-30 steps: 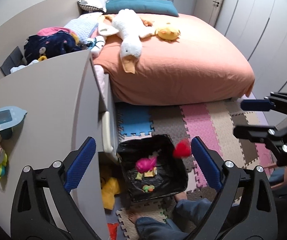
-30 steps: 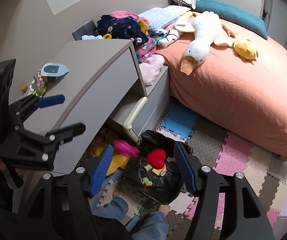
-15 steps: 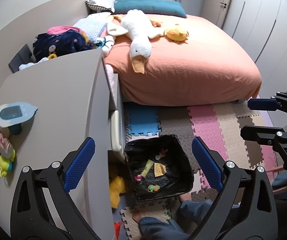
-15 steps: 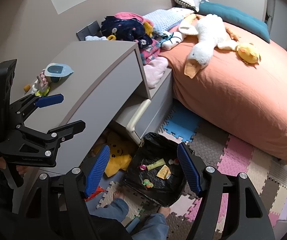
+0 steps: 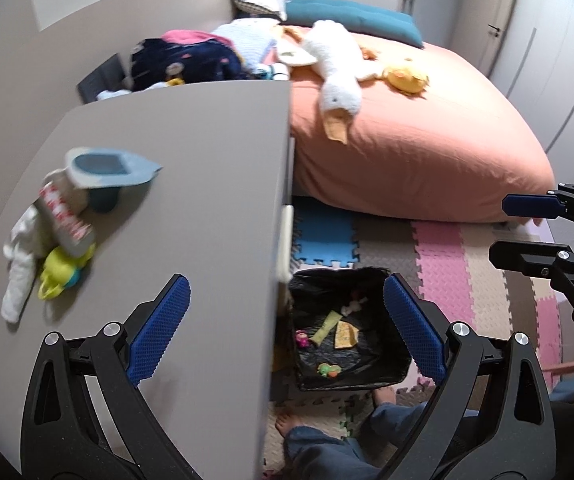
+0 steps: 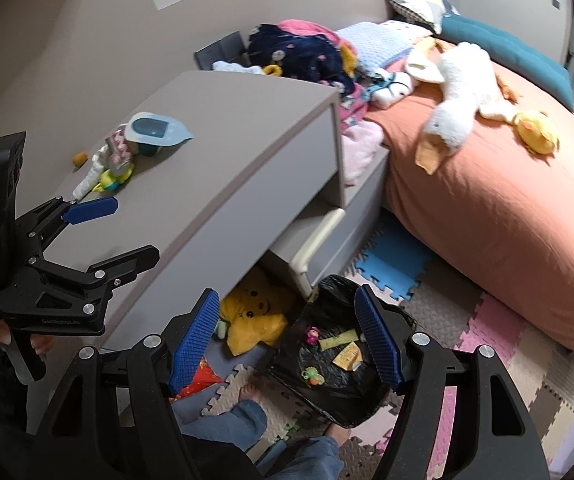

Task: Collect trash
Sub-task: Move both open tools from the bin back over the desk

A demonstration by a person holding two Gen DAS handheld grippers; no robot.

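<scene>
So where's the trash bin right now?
The black-lined bin sits on the foam mat at the foot of the grey desk, beside the bed, seen between both claws' fingers.

Trash bin (image 6: 343, 376) on the foam mats, right under the desk (image 6: 223, 152) edge

Right gripper (image 6: 287, 344) hangs above it, jaws apart and empty; wrappers (image 6: 347, 356) inside, left gripper (image 6: 103, 232) over the desk.

Black plastic-lined bin (image 6: 343, 376) holds yellow scraps; salmon-orange bedspread (image 5: 419, 152); pink, blue, grey interlocking foam floor mat (image 5: 439, 256).
</scene>
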